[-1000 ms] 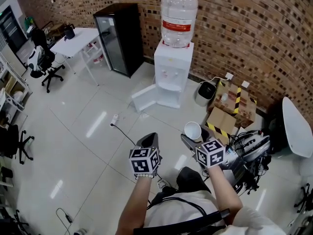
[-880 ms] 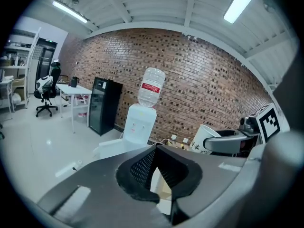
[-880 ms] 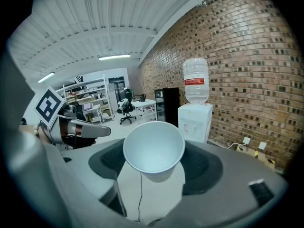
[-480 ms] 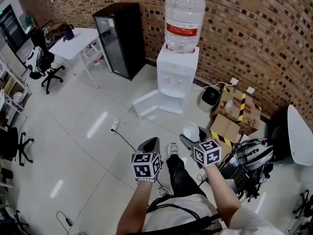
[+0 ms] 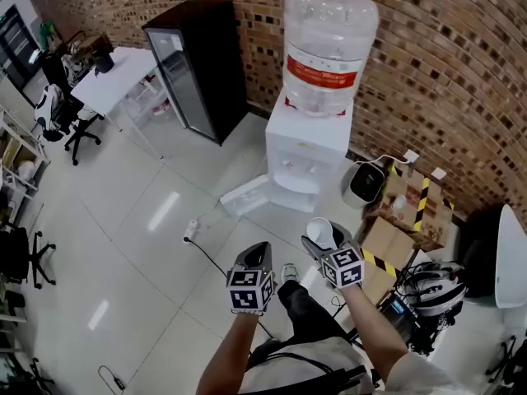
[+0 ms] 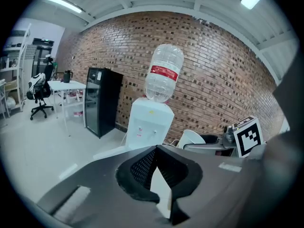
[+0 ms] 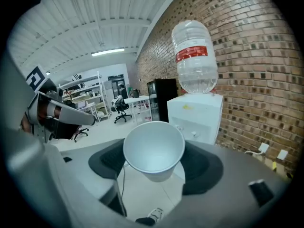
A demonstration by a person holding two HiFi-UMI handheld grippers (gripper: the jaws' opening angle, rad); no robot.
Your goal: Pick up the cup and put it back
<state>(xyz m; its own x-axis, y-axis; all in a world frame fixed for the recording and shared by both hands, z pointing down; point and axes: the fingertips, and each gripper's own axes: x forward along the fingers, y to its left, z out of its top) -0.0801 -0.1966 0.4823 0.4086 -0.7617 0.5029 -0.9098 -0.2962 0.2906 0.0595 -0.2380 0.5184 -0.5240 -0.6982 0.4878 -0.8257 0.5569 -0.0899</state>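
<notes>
A white paper cup (image 5: 319, 232) sits upright between the jaws of my right gripper (image 5: 322, 240), which is shut on it and holds it in the air above the floor. In the right gripper view the empty cup (image 7: 153, 151) fills the middle, with my right gripper (image 7: 154, 169) pressing on both its sides. My left gripper (image 5: 256, 255) hangs beside it on the left, shut and holding nothing. The left gripper view shows the left gripper (image 6: 159, 175) with its dark pads together and the cup (image 6: 189, 139) off to the right.
A white water dispenser (image 5: 308, 156) with a big clear bottle (image 5: 327, 44) stands ahead against the brick wall, its lower door (image 5: 245, 194) swung open. A black fridge (image 5: 194, 66) and white table (image 5: 113, 78) stand left. Cardboard boxes (image 5: 409, 212), a small bin (image 5: 365, 183) and cables (image 5: 203, 252) lie nearby.
The person has walked toward the water dispenser, which now looks larger and closer. Both grippers moved forward with it, and the cup has stayed in the right gripper.
</notes>
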